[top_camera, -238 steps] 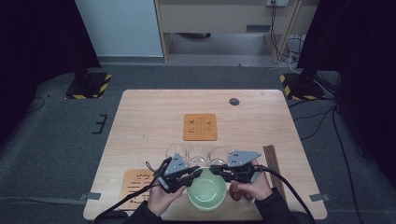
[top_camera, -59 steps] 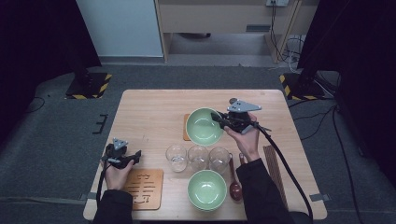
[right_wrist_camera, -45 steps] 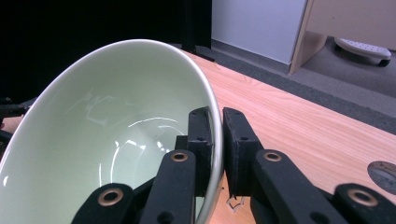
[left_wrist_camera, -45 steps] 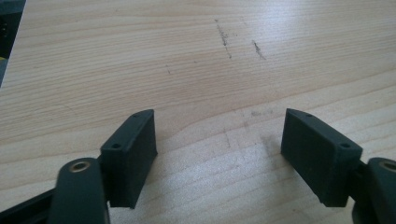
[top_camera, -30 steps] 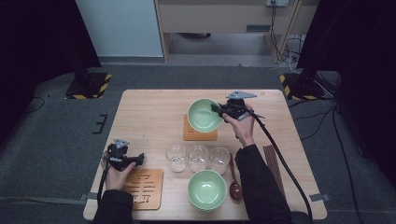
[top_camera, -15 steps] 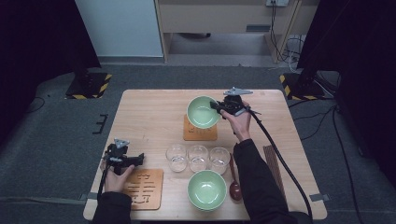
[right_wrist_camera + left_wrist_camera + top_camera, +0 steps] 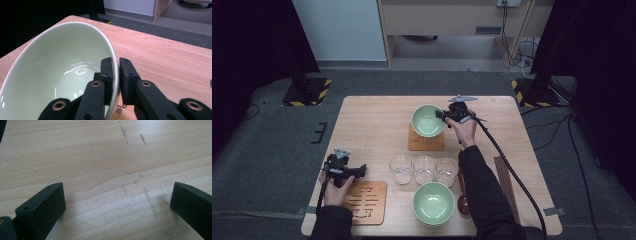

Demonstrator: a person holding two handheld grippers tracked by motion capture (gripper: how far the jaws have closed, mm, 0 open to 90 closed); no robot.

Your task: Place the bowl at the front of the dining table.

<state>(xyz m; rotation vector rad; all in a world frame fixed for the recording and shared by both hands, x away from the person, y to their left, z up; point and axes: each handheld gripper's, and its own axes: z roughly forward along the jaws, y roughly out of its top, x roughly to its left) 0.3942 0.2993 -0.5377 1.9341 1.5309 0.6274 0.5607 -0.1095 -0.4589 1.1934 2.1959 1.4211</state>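
Note:
A pale green bowl (image 7: 428,120) hangs tilted over the far edge of a square wooden coaster (image 7: 426,142) at the table's middle. My right gripper (image 7: 443,116) is shut on the bowl's right rim. In the right gripper view the jaws (image 7: 117,67) pinch the thin rim, one pad inside the bowl (image 7: 57,75) and one outside. Whether the bowl touches the coaster I cannot tell. My left gripper (image 7: 357,171) rests at the front left with its jaws wide open. In the left gripper view it (image 7: 117,190) has only bare table wood (image 7: 105,157) between the jaws.
Three clear glass cups (image 7: 424,169) stand in a row at the table's front middle. A second green bowl (image 7: 433,202) sits in front of them, a brown spoon (image 7: 463,200) to its right. A carved wooden coaster (image 7: 364,202) lies at the front left, dark chopsticks (image 7: 507,187) at the right.
My right gripper has carried the bowl a little toward the far side and to the left, and lowered it over the coaster. The left gripper has stayed where it was.

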